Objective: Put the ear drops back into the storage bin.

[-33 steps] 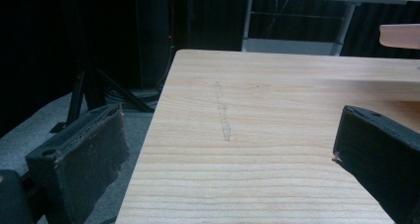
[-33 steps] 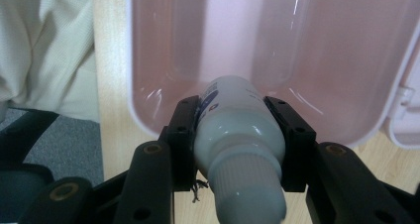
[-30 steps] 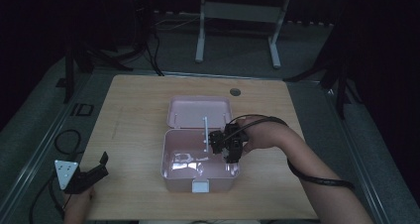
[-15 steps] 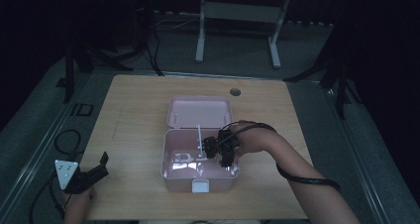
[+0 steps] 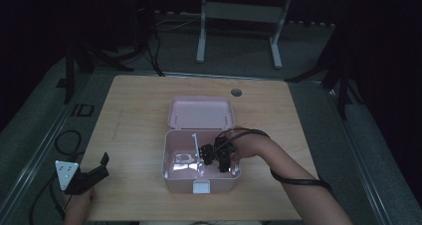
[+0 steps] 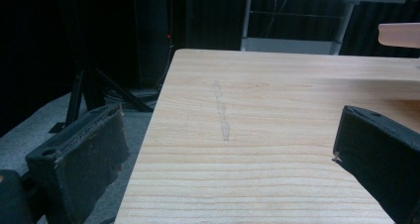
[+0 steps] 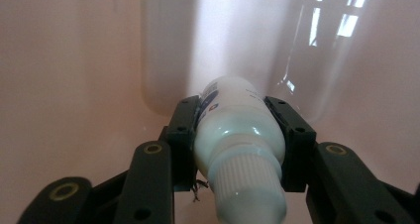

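Right tool [image 5: 217, 160] pinching white bottle [image 7: 236, 135], dipped inside open pink box [image 5: 171, 177] mid-desk [image 5: 134, 115]. Looks like placing step. Next: set bottle on box floor, spread jaws, lift out. Left tool [image 5: 94, 172] idle at 8 o'clock, jaws spread, nothing between.

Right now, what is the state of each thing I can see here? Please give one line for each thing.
Box: open, lid tipped back behind it.
Bottle: clamped between the right jaws, cap toward the camera, inside the box.
Right gripper: shut on the bottle, down in the box.
Left gripper: open, nothing between the jaws, at the table's near left corner.
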A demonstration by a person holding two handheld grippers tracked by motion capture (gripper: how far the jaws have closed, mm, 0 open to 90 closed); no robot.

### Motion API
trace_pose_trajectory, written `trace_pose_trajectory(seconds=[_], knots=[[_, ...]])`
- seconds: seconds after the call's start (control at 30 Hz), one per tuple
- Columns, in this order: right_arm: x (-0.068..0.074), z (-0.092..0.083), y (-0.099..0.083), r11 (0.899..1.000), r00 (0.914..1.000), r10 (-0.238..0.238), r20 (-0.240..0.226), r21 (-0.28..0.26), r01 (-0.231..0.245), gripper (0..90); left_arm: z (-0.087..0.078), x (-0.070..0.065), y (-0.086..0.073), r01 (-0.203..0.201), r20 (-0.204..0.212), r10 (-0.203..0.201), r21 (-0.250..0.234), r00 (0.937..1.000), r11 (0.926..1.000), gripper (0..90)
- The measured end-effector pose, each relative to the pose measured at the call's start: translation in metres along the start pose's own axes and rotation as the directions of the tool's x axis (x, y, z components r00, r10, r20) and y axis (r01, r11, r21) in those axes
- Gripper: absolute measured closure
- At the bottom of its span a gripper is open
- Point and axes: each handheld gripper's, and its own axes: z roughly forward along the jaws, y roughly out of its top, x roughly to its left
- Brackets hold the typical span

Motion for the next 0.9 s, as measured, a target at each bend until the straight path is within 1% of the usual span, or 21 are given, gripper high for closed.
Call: trace_pose_trajectory(seconds=[0.07,0.1,0.17,0.27,0.37,0.43,0.6,0.7,0.9], knots=[[0.000,0.003,0.001,1.000,1.0000,-0.009,-0.001,0.007,0.009,59.5,0.000,0.000,0.000,0.000,0.000,0.000,0.000,1.0000,1.0000,0.5],[0.001,0.005,0.002,1.000,1.0000,-0.005,-0.005,0.007,0.005,59.5,0.000,0.000,0.000,-0.001,0.000,0.001,0.000,1.0000,1.0000,0.5],[0.001,0.009,0.004,1.000,0.9998,-0.017,-0.001,0.015,0.017,59.5,0.000,0.000,0.000,-0.002,0.001,0.002,0.000,1.0000,1.0000,0.5],[0.002,0.015,0.005,1.000,0.9999,-0.013,-0.009,0.022,0.013,59.5,0.000,0.000,0.000,-0.002,0.001,0.002,0.000,1.0000,1.0000,0.5],[0.002,0.018,0.006,1.000,0.9998,-0.018,0.003,0.026,0.018,59.5,0.000,0.000,0.000,-0.003,0.000,0.003,0.001,1.0000,1.0000,0.5],[0.001,0.020,0.007,0.999,0.9998,-0.016,0.014,0.045,0.016,59.4,0.000,0.000,0.000,-0.003,-0.001,0.003,0.002,1.0000,1.0000,0.5],[0.001,0.027,0.008,0.998,0.9998,-0.020,0.007,0.057,0.020,59.3,0.000,0.000,0.000,-0.003,0.000,0.003,0.003,1.0000,1.0000,0.5],[0.002,0.029,0.010,0.996,0.9994,-0.033,0.006,0.080,0.033,59.3,0.000,0.000,0.000,-0.004,0.000,0.004,0.003,1.0000,1.0000,0.5],[0.002,0.030,0.011,0.995,0.9996,-0.030,0.001,0.094,0.030,57.9,0.000,0.000,0.000,-0.003,0.001,0.003,0.001,1.0000,1.0000,0.5]])
